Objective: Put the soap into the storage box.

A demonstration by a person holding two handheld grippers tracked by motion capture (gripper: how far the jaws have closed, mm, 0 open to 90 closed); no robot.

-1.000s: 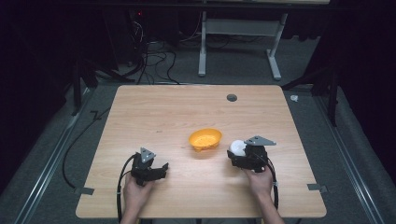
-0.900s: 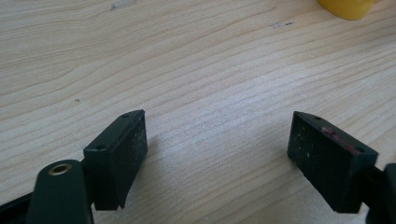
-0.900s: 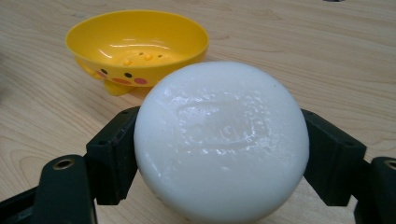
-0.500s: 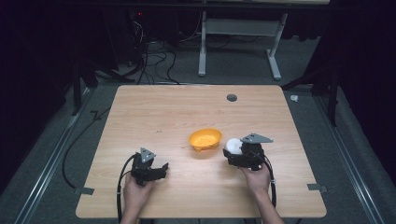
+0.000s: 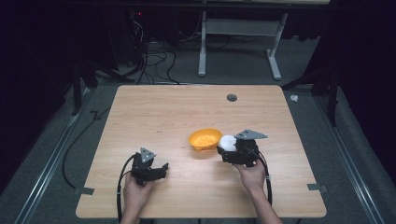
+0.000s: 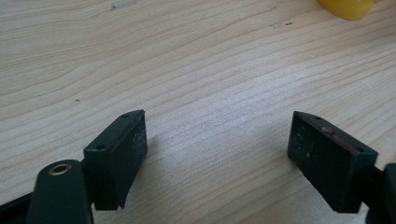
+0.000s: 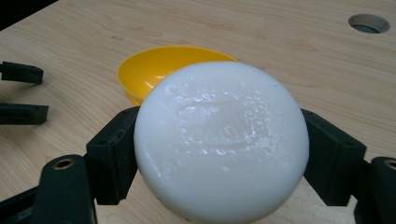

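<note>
High view shows the right gripper [image 5: 229, 148] clamping the white soap bar [image 5: 227, 142] just beside the yellow bowl [image 5: 204, 138], which lies to its left, while the left gripper [image 5: 156, 170] rests released, farther away.

1. The left gripper [image 5: 161, 169] has a black, boxy body topped by a small grey three-cornered plate.
2. A black cable trails from it in a loop toward the table's near edge.
3. The right gripper [image 5: 223, 150] is likewise black, with a larger grey three-cornered plate on top and a black cable running back beside the forearm.
4. Each jaw is a black rectangular block with small screw holes in its upper face.
5. Left gripper pads [image 6: 132, 149] are speckled with pale dust; one carries a reddish streak.
6. A brass-coloured ring sits in each jaw arm.
7. Forearms are bare, no sleeves.
</note>
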